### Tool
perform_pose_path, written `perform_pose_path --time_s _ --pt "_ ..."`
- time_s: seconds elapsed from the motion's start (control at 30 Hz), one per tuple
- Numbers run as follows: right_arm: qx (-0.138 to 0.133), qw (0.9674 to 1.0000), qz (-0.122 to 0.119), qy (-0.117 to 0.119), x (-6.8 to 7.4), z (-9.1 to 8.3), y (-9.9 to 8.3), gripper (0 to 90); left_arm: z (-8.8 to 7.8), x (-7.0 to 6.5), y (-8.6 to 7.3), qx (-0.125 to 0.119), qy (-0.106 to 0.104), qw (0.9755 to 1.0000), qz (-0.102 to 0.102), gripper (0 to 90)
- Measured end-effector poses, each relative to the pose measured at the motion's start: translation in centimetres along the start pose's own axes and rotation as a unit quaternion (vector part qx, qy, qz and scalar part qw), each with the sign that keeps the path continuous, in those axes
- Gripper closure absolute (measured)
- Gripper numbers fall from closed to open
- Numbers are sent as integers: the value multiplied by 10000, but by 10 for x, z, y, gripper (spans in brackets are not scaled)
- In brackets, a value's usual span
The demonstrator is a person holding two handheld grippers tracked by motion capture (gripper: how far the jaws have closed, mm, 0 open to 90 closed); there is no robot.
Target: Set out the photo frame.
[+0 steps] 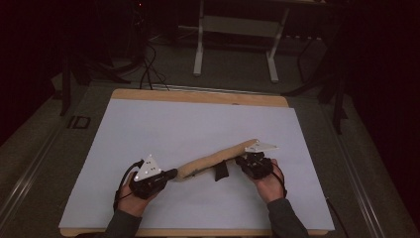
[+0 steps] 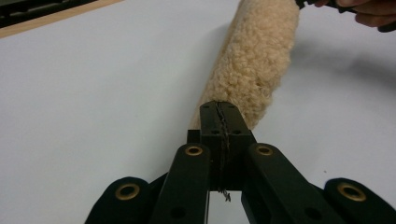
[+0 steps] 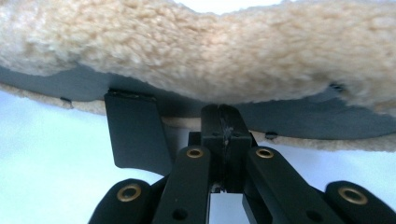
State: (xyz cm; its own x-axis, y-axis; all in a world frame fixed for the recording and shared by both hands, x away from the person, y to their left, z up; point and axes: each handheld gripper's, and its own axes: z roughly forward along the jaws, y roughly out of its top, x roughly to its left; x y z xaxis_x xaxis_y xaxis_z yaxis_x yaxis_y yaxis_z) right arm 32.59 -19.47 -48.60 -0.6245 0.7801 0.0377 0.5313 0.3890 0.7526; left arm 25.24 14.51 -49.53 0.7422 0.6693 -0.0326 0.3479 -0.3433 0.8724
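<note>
A long tan fleece sleeve (image 1: 213, 159) lies slantwise on the white mat (image 1: 198, 119), between my two grippers. My left gripper (image 1: 172, 174) is shut on its near-left end; in the left gripper view the jaws (image 2: 219, 111) are pressed together at the end of the fleece (image 2: 254, 60), which runs away from them. My right gripper (image 1: 246, 159) sits at the far-right end of the sleeve. In the right gripper view it (image 3: 219, 112) is shut on the dark lining edge (image 3: 299, 119) under the fleece (image 3: 196, 51). A black tab (image 3: 135, 133) (image 1: 221, 171) hangs from the sleeve.
The mat covers a wooden table (image 1: 198, 95) with bare white surface all around the sleeve. Beyond the far edge stand a white table frame (image 1: 237, 44) and cables (image 1: 148, 69) on a dark floor. The other hand (image 2: 369, 11) is at the top right of the left gripper view.
</note>
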Motion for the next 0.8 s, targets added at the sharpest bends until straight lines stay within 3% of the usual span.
perform_pose_path --time_s 0.37,0.8 --pt "16 10000 -43 18 4 3 5 900 4 -10 2 7 -172 9998 109 900" --pt "37 9999 -64 68 8 7 8 900 8 -18 4 -6 -231 9995 196 900"
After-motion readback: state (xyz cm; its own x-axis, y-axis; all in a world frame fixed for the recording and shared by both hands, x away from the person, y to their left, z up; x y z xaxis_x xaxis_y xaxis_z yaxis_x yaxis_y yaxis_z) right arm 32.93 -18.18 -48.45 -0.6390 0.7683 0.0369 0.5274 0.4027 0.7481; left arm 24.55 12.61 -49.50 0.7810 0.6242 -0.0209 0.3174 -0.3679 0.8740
